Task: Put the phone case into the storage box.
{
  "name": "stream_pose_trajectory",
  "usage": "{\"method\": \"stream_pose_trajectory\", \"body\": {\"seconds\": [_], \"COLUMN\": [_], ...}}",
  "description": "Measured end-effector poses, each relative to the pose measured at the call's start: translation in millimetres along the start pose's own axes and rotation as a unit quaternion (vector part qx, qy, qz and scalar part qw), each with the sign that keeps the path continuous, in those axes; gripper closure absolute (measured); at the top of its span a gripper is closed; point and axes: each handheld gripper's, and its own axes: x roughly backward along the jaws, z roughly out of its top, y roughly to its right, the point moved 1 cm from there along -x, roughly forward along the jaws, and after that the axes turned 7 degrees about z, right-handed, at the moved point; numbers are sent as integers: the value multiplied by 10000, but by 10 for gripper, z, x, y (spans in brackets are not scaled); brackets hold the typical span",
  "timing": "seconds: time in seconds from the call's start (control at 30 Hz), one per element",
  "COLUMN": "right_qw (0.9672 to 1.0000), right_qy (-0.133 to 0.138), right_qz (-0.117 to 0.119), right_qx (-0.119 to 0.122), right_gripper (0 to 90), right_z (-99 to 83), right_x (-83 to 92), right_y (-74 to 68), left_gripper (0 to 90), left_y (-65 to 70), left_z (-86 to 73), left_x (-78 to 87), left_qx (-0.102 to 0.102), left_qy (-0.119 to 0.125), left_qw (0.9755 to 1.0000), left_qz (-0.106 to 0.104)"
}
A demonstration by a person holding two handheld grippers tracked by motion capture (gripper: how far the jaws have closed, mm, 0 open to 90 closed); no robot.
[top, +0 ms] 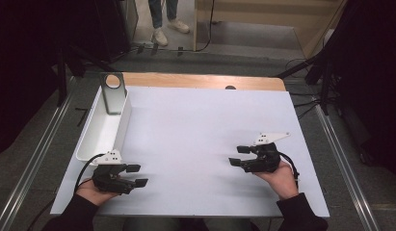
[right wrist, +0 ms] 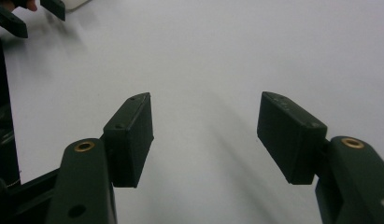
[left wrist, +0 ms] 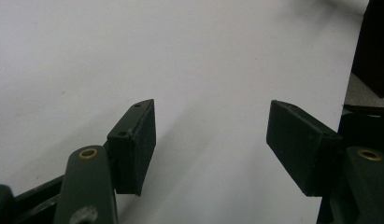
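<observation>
My left gripper [top: 137,175] rests low over the white tabletop [top: 195,139] near its front left corner, jaws pointing right. It is open, with only bare white surface between its pads [left wrist: 210,140]. My right gripper [top: 239,156] is held at the front right, jaws pointing left toward the other hand. It stands open too, nothing between its pads [right wrist: 206,135]. In the right gripper view the left gripper's fingertips [right wrist: 54,7] appear at the top left corner.
A long white tray [top: 94,144] lies along the table's left edge, with a grey metal bracket [top: 112,94] with a round hole standing at its far end. A wooden strip [top: 200,81] runs along the far edge. A person's legs [top: 163,19] stand beyond the table.
</observation>
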Motion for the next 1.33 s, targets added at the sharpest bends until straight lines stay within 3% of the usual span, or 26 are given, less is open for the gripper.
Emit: {"method": "stream_pose_trajectory", "body": {"seconds": [0.53, 1.33], "right_qw": [9995, 9994], "right_qy": [126, 80], "right_qz": [-114, -111], "right_qx": [-269, -317], "right_gripper": [348, 348], "right_z": [-238, -267], "right_x": [69, 30], "right_y": [95, 108], "left_gripper": [330, 329], "left_y": [-14, 3], "left_z": [-13, -16], "left_x": [22, 4], "left_qx": [-3, -23], "left_qy": [78, 116], "left_qw": [9999, 9999], "left_qz": [87, 102]}}
